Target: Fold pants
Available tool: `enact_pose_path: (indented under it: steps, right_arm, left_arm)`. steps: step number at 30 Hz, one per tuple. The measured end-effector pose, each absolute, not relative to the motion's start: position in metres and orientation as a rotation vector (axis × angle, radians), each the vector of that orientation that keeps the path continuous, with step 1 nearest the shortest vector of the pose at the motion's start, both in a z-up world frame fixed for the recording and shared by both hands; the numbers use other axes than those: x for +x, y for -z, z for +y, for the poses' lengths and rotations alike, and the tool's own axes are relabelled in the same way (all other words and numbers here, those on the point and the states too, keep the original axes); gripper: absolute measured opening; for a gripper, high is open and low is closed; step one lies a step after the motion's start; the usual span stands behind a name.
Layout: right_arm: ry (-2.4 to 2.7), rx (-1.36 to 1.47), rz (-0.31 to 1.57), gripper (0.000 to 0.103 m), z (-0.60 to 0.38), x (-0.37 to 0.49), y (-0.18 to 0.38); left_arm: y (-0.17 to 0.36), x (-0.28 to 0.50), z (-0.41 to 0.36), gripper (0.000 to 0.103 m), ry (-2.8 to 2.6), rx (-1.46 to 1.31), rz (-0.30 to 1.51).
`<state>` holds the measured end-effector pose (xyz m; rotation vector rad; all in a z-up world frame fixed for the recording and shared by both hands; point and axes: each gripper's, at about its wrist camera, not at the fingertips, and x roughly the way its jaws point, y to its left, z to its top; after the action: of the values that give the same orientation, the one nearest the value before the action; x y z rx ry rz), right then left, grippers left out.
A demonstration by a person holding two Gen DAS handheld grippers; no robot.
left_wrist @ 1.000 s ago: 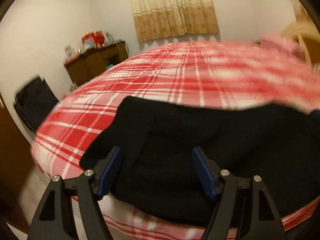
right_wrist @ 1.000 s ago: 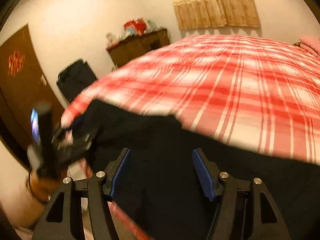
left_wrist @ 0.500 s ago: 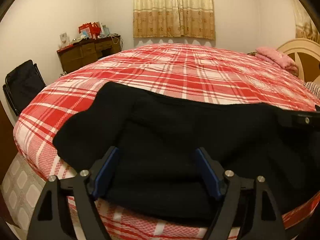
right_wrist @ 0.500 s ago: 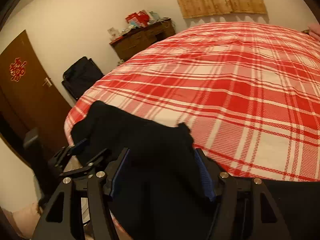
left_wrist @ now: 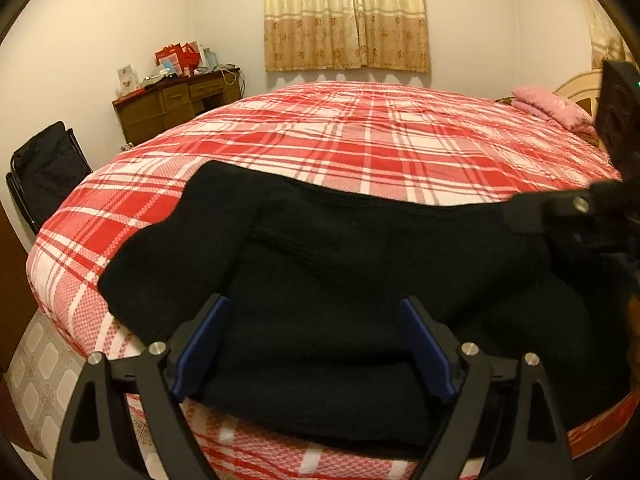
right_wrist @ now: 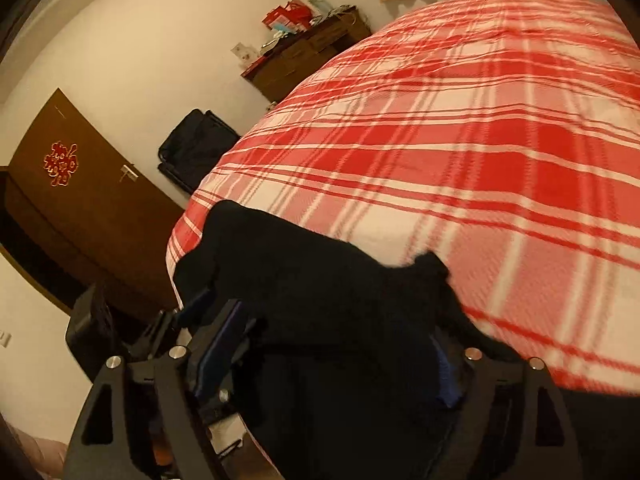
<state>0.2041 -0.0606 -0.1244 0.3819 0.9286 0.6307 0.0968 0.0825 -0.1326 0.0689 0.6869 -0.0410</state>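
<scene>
The pants [left_wrist: 360,272] lie along the near edge of the bed [left_wrist: 360,136], long axis running left to right across both views. The left hand-held gripper [left_wrist: 312,344] hangs spread and empty over the left end. The right hand-held gripper [right_wrist: 340,344] has dark cloth bunched between its fingers (whether they actually pinch it cannot be told), so it seems nearer to carrying the fold leftward.
</scene>
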Motion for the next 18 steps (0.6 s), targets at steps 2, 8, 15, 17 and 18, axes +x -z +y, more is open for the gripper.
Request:
enact_pose_path:
  steps: [2, 8, 15, 17, 18]
  right_arm:
    - [-0.603, 0.322, 0.909, 0.083, -0.059, 0.214, 0.118]
    - [-0.288, 0.102, 0.781, 0.077, -0.108, 0.237, 0.09]
    - [-0.231, 0.039, 0.751, 0.077, -0.108, 0.184, 0.063]
    - [-0.25, 0.031, 0.782, 0.077, -0.093, 0.177, 0.077]
    - [-0.247, 0.038, 0.813, 0.077, -0.088, 0.176, 0.089]
  left_arm:
    - [0.132, 0.098, 0.083, 0.09, 0.045, 0.073, 0.69]
    - [0.137, 0.097, 0.081, 0.091, 0.053, 0.104, 0.696]
    - [0.138, 0.094, 0.078, 0.094, 0.033, 0.099, 0.666]
    - [0.138, 0.095, 0.078, 0.094, 0.026, 0.097, 0.67]
    - [0.137, 0.095, 0.078, 0.094, 0.025, 0.096, 0.675]
